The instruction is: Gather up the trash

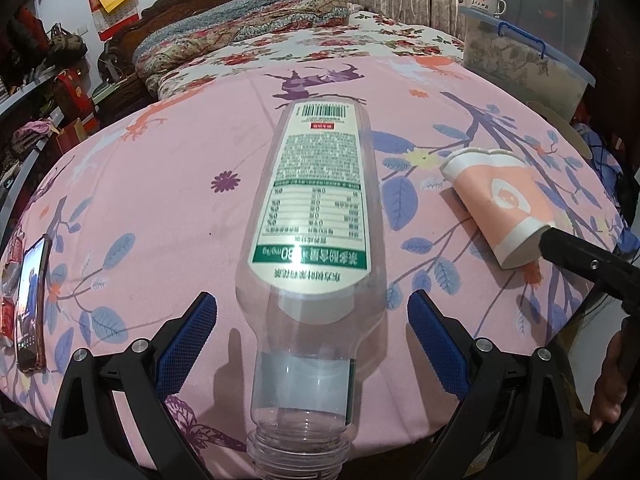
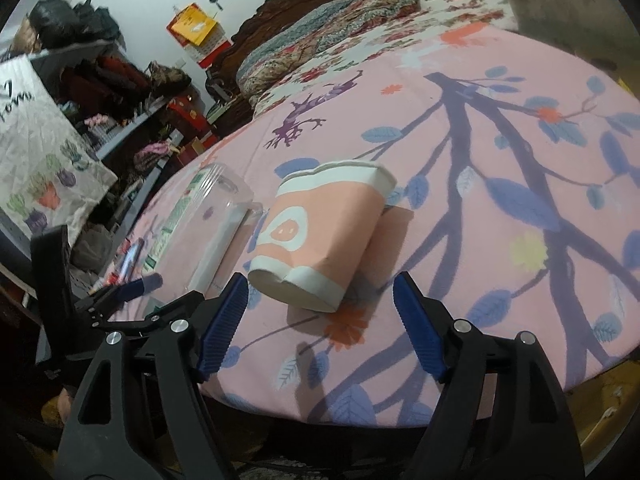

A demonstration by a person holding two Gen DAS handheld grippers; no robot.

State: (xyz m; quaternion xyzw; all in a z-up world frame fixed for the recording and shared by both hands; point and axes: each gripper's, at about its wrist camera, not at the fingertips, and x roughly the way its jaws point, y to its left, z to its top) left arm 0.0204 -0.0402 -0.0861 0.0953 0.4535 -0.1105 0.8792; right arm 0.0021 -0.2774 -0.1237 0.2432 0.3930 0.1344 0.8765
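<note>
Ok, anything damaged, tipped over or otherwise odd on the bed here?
Yes. The paper cup lies on its side on the pink sheet, its wall dented and its base squashed out of round. The capless, empty plastic bottle lies flat beside it. No spill shows. Both grippers are open, touching neither.

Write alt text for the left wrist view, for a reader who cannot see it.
An empty clear plastic bottle lies on a pink floral bedsheet, neck toward the camera, between the open blue-padded fingers of the left hand-held gripper. To its right lies a crushed pink paper cup; a phone sits at the left edge.
</note>
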